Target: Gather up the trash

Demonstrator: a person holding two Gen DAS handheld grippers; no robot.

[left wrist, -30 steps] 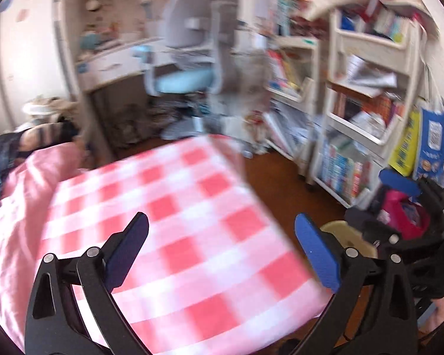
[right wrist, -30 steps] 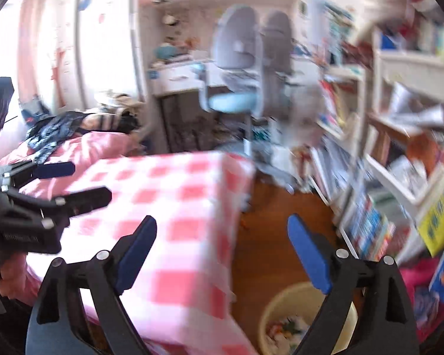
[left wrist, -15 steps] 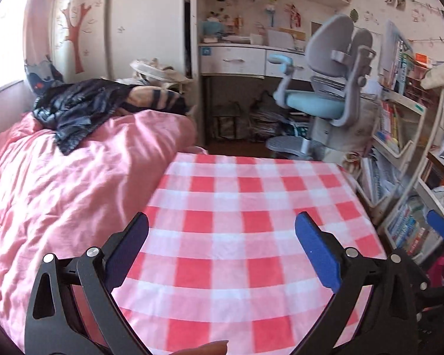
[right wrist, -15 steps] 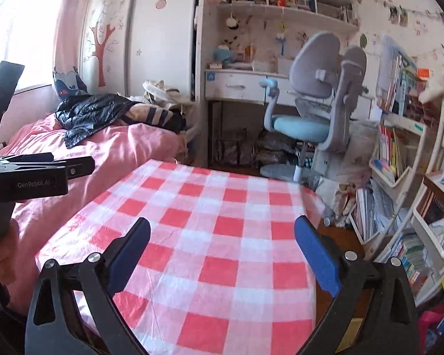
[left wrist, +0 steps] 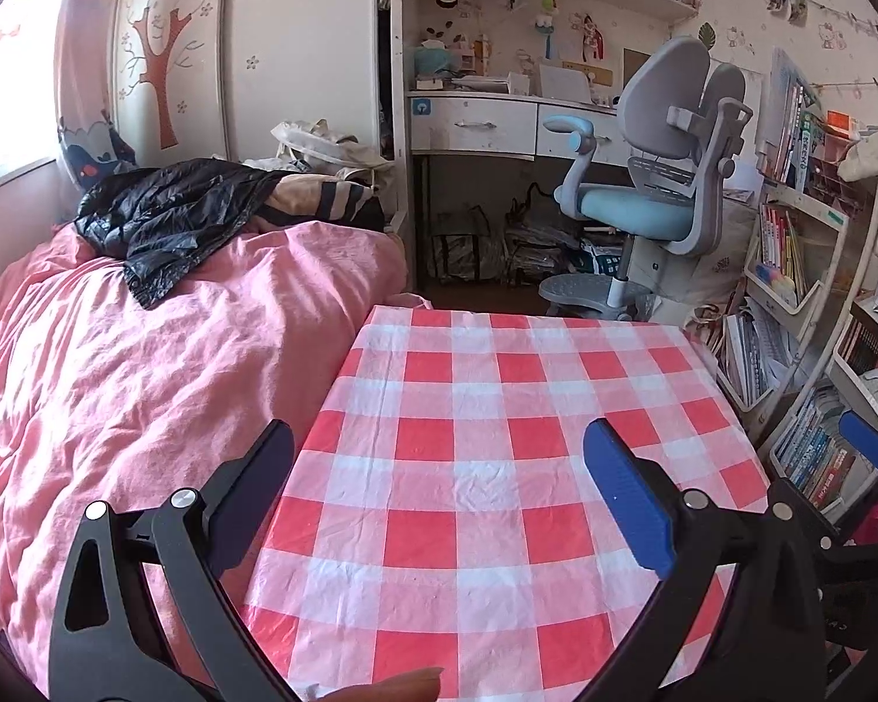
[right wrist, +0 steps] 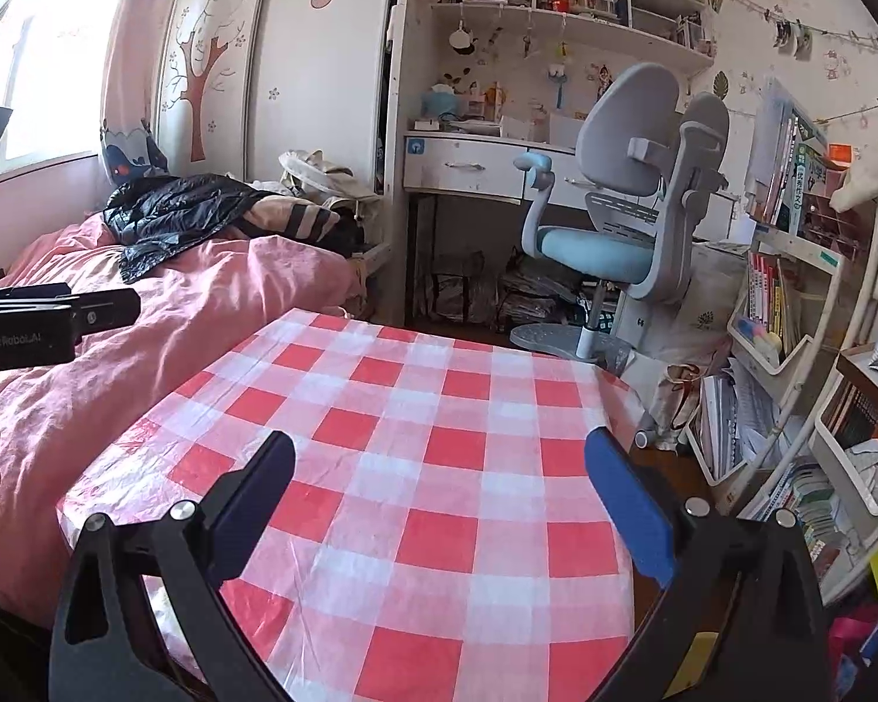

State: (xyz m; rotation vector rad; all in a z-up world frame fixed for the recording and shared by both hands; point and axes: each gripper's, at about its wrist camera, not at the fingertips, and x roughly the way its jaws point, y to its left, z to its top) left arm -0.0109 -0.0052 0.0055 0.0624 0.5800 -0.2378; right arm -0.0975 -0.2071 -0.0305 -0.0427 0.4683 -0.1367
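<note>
Over checked tablecloth (right wrist: 439,468) | both hand-held grippers (left wrist: 439,468) (right wrist: 439,468) spread wide | nothing held

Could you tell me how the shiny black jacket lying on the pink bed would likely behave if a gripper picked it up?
The shiny black jacket looks crumpled and puffy, so it would probably sag limply. Its glossy fabric may be slippery between pads. It seems light for its bulk.
</note>
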